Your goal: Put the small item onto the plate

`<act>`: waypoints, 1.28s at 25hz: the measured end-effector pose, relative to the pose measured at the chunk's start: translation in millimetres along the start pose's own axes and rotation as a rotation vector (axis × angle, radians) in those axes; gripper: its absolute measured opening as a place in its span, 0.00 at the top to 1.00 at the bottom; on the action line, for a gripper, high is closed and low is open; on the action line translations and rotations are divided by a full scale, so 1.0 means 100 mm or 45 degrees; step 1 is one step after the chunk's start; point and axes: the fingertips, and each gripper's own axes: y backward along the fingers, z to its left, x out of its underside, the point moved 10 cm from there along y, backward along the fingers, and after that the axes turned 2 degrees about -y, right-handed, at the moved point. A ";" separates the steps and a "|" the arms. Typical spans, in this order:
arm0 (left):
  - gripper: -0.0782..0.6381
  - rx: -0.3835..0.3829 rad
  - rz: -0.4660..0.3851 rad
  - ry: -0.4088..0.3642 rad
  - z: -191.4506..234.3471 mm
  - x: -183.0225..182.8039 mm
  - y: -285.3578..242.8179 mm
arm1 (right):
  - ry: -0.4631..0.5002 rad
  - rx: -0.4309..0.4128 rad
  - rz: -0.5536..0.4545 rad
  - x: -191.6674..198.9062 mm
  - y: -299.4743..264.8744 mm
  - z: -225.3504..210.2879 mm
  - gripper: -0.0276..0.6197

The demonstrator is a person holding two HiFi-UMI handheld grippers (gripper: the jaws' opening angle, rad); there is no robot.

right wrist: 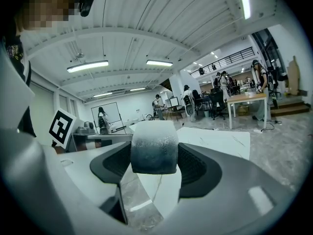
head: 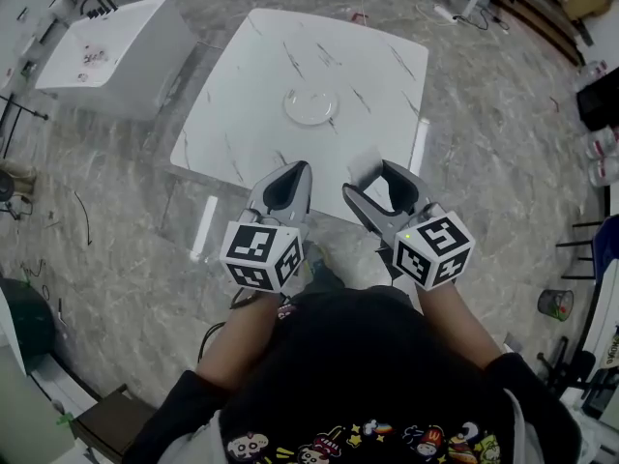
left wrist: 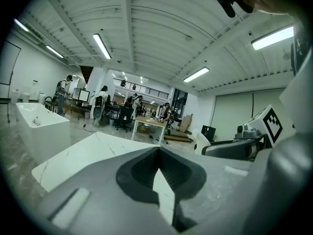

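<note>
A round clear plate (head: 311, 106) lies near the middle of the white marble table (head: 251, 95). My right gripper (head: 371, 175) hovers over the table's near edge, shut on the small item (head: 365, 168), a pale block. The right gripper view shows the block (right wrist: 154, 153) as white on top and dark grey lower down, clamped between the jaws (right wrist: 154, 155). Beside it to the left, my left gripper (head: 298, 170) is shut with nothing in it; in its own view the jaws (left wrist: 159, 150) meet over the table (left wrist: 83, 155). The plate is ahead of both grippers.
A white box-shaped stand (head: 106, 51) sits on the floor left of the table. Cables (head: 82, 216) trail over the marble floor. A wire bin (head: 555, 304) and dark furniture (head: 600, 95) stand at the right. People and desks (left wrist: 146, 124) fill the far room.
</note>
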 end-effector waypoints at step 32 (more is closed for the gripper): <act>0.89 -0.104 0.009 0.020 0.44 -0.13 -0.62 | 0.017 -0.079 0.101 -0.19 -0.71 -0.61 0.46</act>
